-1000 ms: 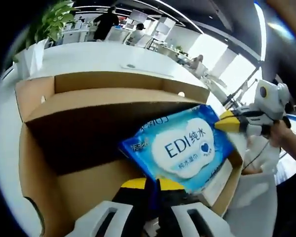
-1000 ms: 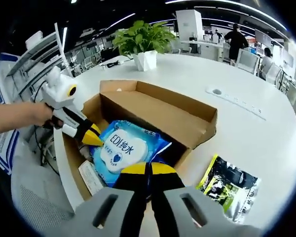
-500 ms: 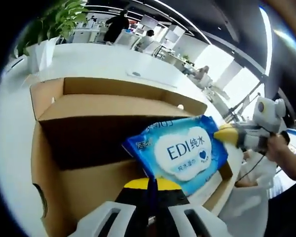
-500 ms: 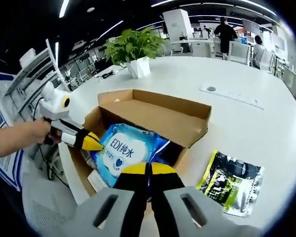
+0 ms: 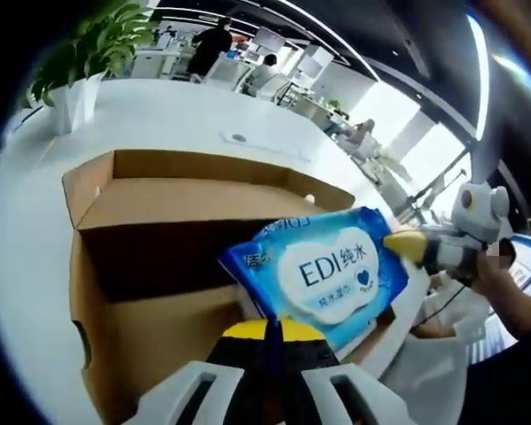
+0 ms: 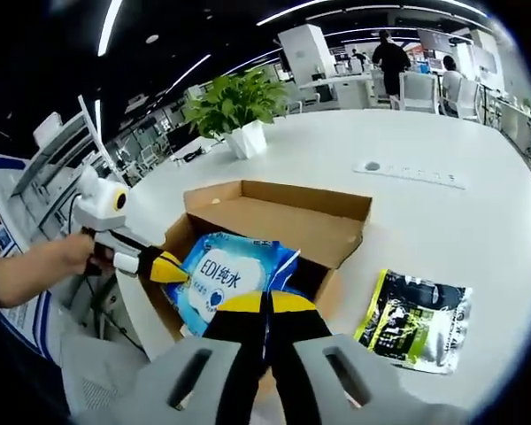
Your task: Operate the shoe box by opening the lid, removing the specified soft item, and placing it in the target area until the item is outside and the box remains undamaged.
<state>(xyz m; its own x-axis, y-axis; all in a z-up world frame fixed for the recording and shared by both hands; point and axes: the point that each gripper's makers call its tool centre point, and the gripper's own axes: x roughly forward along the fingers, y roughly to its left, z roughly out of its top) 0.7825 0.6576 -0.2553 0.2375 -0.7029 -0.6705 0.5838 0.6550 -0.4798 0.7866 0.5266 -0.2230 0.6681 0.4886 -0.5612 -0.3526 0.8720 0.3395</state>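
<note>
Two hand-held grippers, left hand-held gripper (image 5: pixel 267 329) and right hand-held gripper (image 6: pixel 267 303), each pinch an opposite edge of the wipes pack (image 5: pixel 323 270), holding it level above the open shoe box (image 6: pixel 336 208) ahead, likely for lifting clear.

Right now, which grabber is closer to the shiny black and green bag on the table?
Right. The right gripper holds the blue wipes pack beside the black and green bag. The left gripper grips the pack's far edge, farther away.
</note>
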